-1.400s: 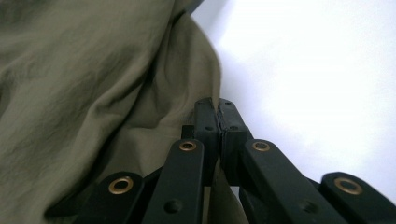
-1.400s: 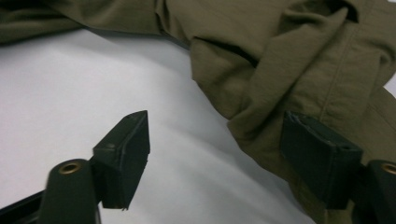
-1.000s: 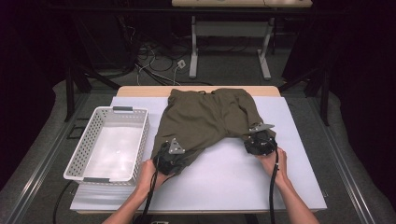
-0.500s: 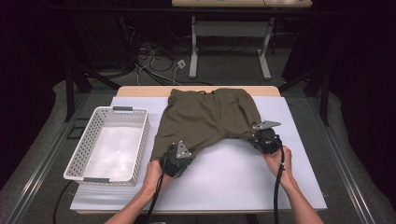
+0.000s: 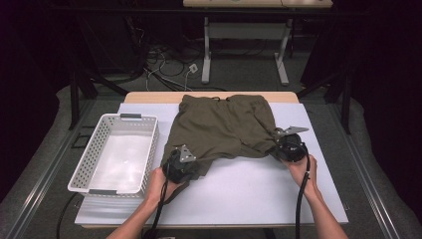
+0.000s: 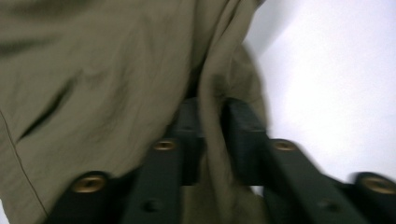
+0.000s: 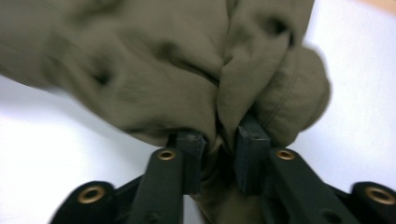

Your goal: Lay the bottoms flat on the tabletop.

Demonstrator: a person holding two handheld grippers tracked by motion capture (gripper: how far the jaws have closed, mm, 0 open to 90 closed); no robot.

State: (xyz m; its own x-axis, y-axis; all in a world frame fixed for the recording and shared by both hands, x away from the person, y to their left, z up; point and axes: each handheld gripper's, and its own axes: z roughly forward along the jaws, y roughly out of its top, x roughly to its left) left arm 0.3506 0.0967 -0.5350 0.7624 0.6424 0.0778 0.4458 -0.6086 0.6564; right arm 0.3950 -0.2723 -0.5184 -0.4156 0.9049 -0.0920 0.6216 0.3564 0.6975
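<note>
A pair of olive shorts (image 5: 224,129) lies flat on the white table cover (image 5: 249,189), waistband at the far edge. My left gripper (image 5: 185,162) is at the hem of the left leg. Its jaws have just been opening a little, but a fold of the cloth (image 6: 102,84) is still pinched between the pads of the left gripper (image 6: 214,121). My right gripper (image 5: 283,144) is at the hem of the right leg. Its jaws have also just eased open, and bunched cloth (image 7: 154,70) is still caught between the pads of the right gripper (image 7: 220,144).
A white perforated basket (image 5: 84,162) stands on the table's left side, beside the shorts, with nothing in it. Bare white cover stretches in front of the shorts and to the right. Beyond the far table edge the floor holds cables and desk legs (image 5: 206,55).
My right gripper has shifted slightly right and up, drawing the right leg hem with it. My left gripper has stayed at the left hem.
</note>
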